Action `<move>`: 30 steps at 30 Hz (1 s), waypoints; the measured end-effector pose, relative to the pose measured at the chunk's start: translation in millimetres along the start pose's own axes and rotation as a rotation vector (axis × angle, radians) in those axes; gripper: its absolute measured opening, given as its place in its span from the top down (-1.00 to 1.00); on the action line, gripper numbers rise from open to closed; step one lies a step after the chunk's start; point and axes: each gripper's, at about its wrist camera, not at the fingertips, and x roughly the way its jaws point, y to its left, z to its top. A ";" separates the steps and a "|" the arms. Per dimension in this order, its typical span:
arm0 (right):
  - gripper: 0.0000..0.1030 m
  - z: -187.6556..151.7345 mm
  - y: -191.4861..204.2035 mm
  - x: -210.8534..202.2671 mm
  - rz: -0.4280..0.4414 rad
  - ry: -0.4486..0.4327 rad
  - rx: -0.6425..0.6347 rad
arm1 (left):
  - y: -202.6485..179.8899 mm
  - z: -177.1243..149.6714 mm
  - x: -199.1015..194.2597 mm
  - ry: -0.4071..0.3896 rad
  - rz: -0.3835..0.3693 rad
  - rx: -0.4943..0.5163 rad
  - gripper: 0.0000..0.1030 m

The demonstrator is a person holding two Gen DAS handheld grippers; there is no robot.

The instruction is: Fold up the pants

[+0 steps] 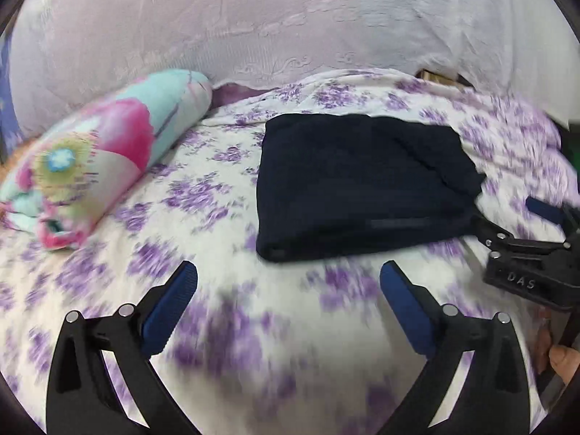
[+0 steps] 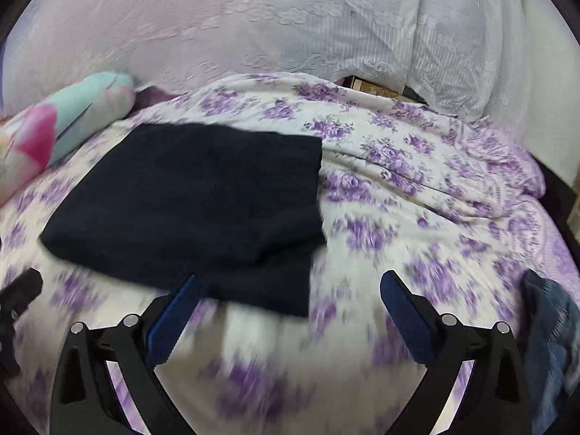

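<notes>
The dark navy pants (image 1: pixel 362 181) lie folded into a thick rectangle on the flowered bed sheet (image 1: pixel 203 195). My left gripper (image 1: pixel 288 277) hovers open over bare sheet, just short of the bundle's near edge, with nothing between its blue pads. At the right edge of this view my right gripper (image 1: pixel 511 217) also stands open, beside the bundle's near right corner. In the right wrist view the pants (image 2: pixel 188 199) fill the left centre. The right gripper (image 2: pixel 290 284) is open and empty, and its left finger (image 2: pixel 181 311) overlaps the bundle's near corner.
A colourful flowered bolster (image 1: pixel 98 166) lies at the left of the bed. Pale embossed fabric (image 1: pixel 290 18) rises behind the bed. A blue denim cloth (image 2: pixel 551 337) sits at the right edge of the right wrist view. A person's fingers (image 1: pixel 562 359) hold the right gripper.
</notes>
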 end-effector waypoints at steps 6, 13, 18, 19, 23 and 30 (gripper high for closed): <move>-0.93 -29.8 -15.4 -48.4 0.018 -0.039 0.126 | -21.0 -29.3 -55.9 -0.067 0.101 0.044 -0.91; -0.93 -48.4 -65.0 -60.0 0.260 -0.063 0.436 | -25.1 -40.0 -82.1 -0.101 0.147 0.052 -0.91; -0.93 -40.6 -40.1 -55.0 0.269 -0.050 0.331 | -21.4 -37.0 -77.0 -0.080 0.077 0.037 -0.91; -0.93 -38.2 -33.2 -59.7 0.265 -0.079 0.296 | -19.4 -35.5 -76.7 -0.086 0.058 0.027 -0.91; -0.93 -32.3 -12.0 -70.2 0.236 -0.140 0.189 | -22.7 -31.8 -71.3 -0.099 0.059 0.040 -0.91; -0.93 -27.5 -0.3 -76.9 0.198 -0.179 0.123 | -26.7 -29.7 -70.1 -0.116 0.085 0.060 -0.91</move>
